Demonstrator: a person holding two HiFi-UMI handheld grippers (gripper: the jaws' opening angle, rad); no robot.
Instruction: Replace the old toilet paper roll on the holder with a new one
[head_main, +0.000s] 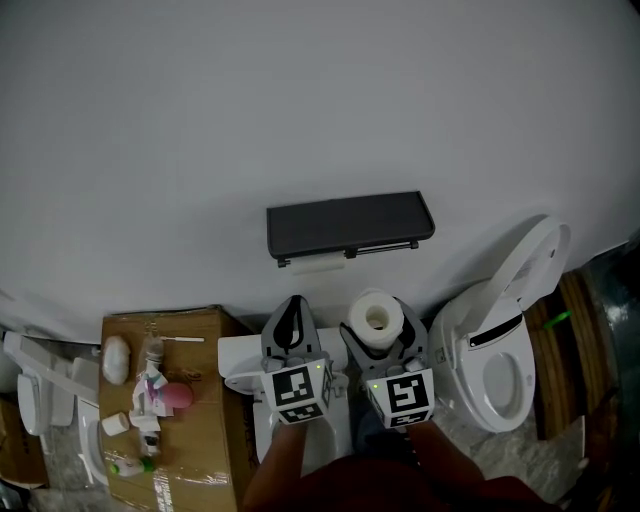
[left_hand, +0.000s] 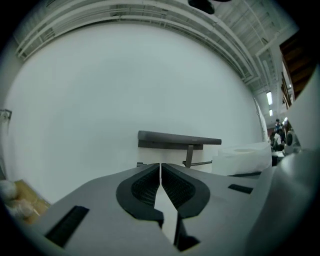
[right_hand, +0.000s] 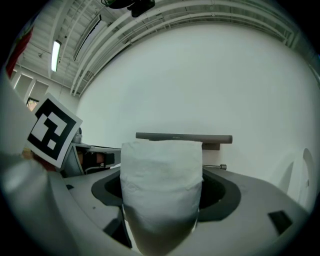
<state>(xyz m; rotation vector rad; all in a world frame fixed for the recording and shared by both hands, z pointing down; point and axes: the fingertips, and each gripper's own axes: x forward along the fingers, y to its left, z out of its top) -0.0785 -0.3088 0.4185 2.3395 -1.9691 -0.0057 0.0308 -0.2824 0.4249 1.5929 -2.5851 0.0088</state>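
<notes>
My right gripper (head_main: 377, 342) grips the new white toilet paper roll (head_main: 376, 317) wide, on the near side of the dark grey wall holder (head_main: 350, 222). My left gripper (head_main: 291, 318) is closed and empty. Risk: the soft roll squashes, snags the thin metal bar (head_main: 385, 246) and slips out.

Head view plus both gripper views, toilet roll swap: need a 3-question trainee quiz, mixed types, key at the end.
1. True or false: the toilet paper roll sits on the holder.
2. The left gripper is: A open; B shut and empty; C shut on the roll.
3. Fill in: the roll is clamped by the ____ gripper.
Key: 1 false; 2 B; 3 right gripper.
</notes>
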